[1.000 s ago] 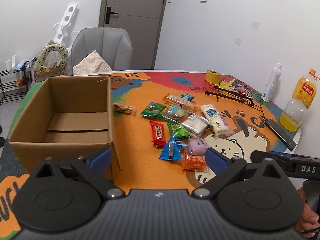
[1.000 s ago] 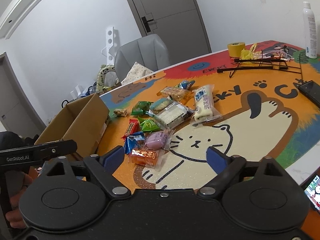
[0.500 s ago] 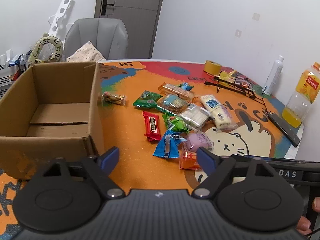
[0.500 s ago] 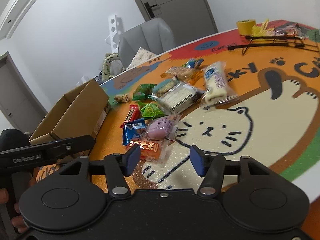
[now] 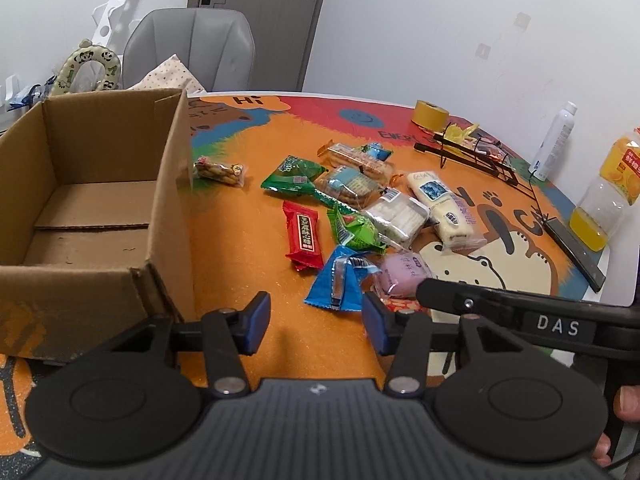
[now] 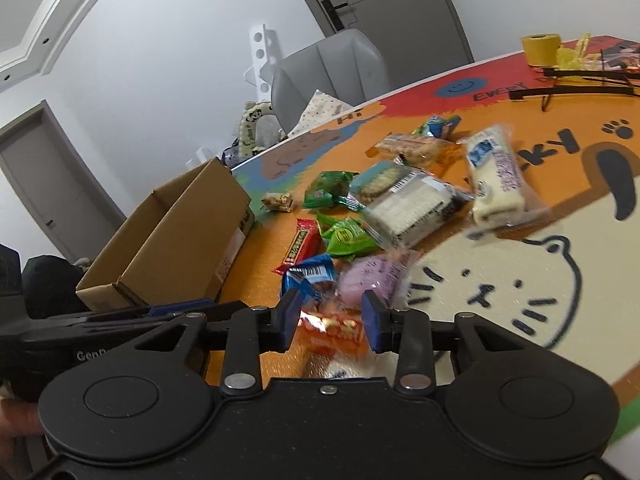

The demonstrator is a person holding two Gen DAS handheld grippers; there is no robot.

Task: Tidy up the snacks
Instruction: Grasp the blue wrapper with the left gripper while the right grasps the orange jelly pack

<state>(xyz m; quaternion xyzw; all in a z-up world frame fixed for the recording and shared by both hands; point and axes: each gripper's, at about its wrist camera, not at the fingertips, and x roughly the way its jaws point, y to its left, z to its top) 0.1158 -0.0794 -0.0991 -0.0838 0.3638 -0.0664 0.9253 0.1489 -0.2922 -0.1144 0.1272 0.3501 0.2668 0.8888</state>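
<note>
Several wrapped snacks lie in a heap on the orange cat-print table mat: a red bar (image 5: 304, 236), a green packet (image 5: 354, 230), a blue packet (image 5: 340, 280), a purple packet (image 5: 404, 270) and a white roll (image 5: 444, 208). An open, empty cardboard box (image 5: 168, 184) stands left of them. My left gripper (image 5: 316, 324) hovers just short of the blue packet, jaws closing, nothing between them. My right gripper (image 6: 332, 320) is low over an orange packet (image 6: 332, 332), jaws closing with the packet between the fingers. Blur hides whether the pads press it.
A yellow tape roll (image 5: 430, 114), a black wire rack (image 5: 476, 156), a white bottle (image 5: 554, 142), a juice bottle (image 5: 608, 196) and a flat black device (image 5: 576, 248) stand along the table's far right edge. A grey chair (image 5: 192, 44) is behind the box.
Both grippers have come forward and down toward the near end of the snack heap, and both pairs of jaws have narrowed. The orange packet now sits between the right fingers.
</note>
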